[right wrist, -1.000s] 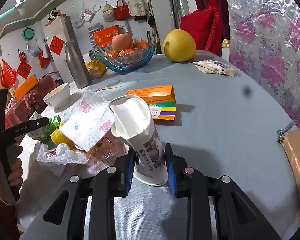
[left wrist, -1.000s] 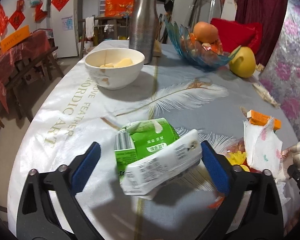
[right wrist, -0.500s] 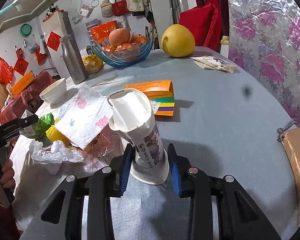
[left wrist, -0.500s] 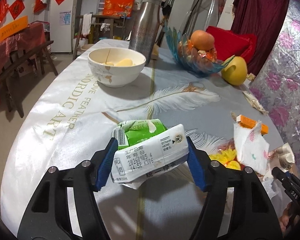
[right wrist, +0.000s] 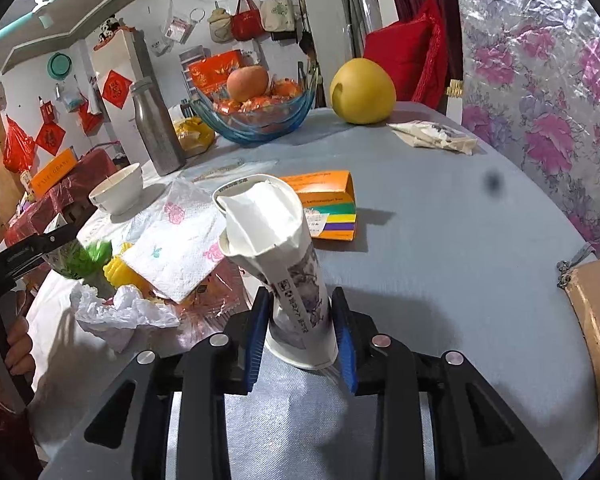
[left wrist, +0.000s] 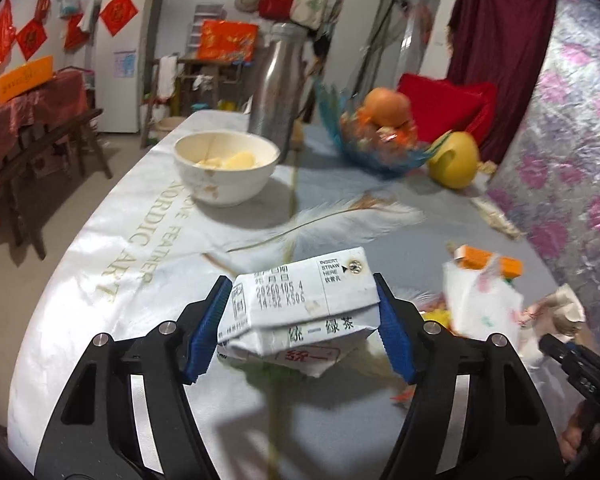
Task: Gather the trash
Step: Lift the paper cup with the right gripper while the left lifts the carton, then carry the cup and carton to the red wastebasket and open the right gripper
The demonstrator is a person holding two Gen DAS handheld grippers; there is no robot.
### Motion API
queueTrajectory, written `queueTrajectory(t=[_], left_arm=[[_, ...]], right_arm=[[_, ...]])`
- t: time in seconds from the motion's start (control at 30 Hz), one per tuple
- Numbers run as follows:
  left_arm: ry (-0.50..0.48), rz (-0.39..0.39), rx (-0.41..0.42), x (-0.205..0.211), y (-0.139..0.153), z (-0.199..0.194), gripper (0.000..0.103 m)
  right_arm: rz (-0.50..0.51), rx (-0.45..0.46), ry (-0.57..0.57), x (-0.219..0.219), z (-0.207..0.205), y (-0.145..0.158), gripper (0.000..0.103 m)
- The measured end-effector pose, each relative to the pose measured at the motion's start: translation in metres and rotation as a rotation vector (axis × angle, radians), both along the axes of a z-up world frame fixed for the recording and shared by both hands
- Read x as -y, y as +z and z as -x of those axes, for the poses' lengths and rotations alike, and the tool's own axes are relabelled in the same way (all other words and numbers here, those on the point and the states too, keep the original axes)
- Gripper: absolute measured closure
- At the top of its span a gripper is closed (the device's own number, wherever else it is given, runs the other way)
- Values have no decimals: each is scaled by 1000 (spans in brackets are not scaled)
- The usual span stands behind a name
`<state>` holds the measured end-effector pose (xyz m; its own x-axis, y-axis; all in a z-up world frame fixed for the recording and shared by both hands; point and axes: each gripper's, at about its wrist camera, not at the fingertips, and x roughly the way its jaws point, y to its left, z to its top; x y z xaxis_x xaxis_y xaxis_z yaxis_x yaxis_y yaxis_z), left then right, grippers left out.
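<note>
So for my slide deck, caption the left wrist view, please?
Left gripper clamps a crushed green tea carton above the feather-print tablecloth.

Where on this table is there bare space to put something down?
The widest bare patch of the grey tablecloth lies beyond the orange cardboard box, short of the yellow pomelo and the flat white packet. It is crowded around the floral paper napkin and crumpled white tissue.

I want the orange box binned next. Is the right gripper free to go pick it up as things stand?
Probably not yet: the right gripper is shut on the paper cup. The orange box lies just beyond it with nothing between them.
</note>
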<state>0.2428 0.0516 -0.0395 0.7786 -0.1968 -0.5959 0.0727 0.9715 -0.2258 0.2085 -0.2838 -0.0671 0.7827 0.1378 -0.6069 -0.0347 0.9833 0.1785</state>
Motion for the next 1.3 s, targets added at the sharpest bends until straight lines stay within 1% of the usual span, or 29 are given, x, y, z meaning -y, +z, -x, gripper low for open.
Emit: queueTrajectory(t=[0.07,0.17,0.3,0.4,0.5,0.6,0.7,0.73,0.83,1.0,1.1,1.17,1.23,1.27,1.3], left_arm=[[-26,15,5,3,3,4,35],[-40,8,13,7,7,12,35],[-51,13,22,8,14,24,35],[-56,14,12,8,15,34,36],[-59,-8,0,11,13,43,35],[-69,-30,-15,13,5,51,32],[-50,-77,-34,17,-7,56,21],[-41,-90,-40,18,-11,58,19],[-36,-91,-82,16,-23,59,19],[-15,-50,-105,3,-23,70,19],[-45,-63,-137,5,-29,78,19],[-72,-87,-153,11,-35,82,19],[-65,-112,-156,14,-39,83,19],[-53,-115,-161,14,-42,82,19],[-49,-90,-175,11,-44,79,21]], right_arm=[[-10,40,-21,3,8,5,71],[-46,48,-15,6,16,12,71],[-47,76,-9,8,32,25,71],[-57,77,2,10,45,29,71],[-53,73,5,10,57,28,71],[-63,66,6,13,66,25,71],[-76,54,3,17,71,22,71],[-77,52,2,18,72,21,71],[-78,48,0,19,76,19,71],[-89,37,6,21,78,17,71],[-94,30,13,20,80,15,70],[-94,25,16,19,81,13,70],[-97,21,18,19,81,12,70],[-99,22,19,18,82,12,70],[-99,22,19,18,83,12,70]])
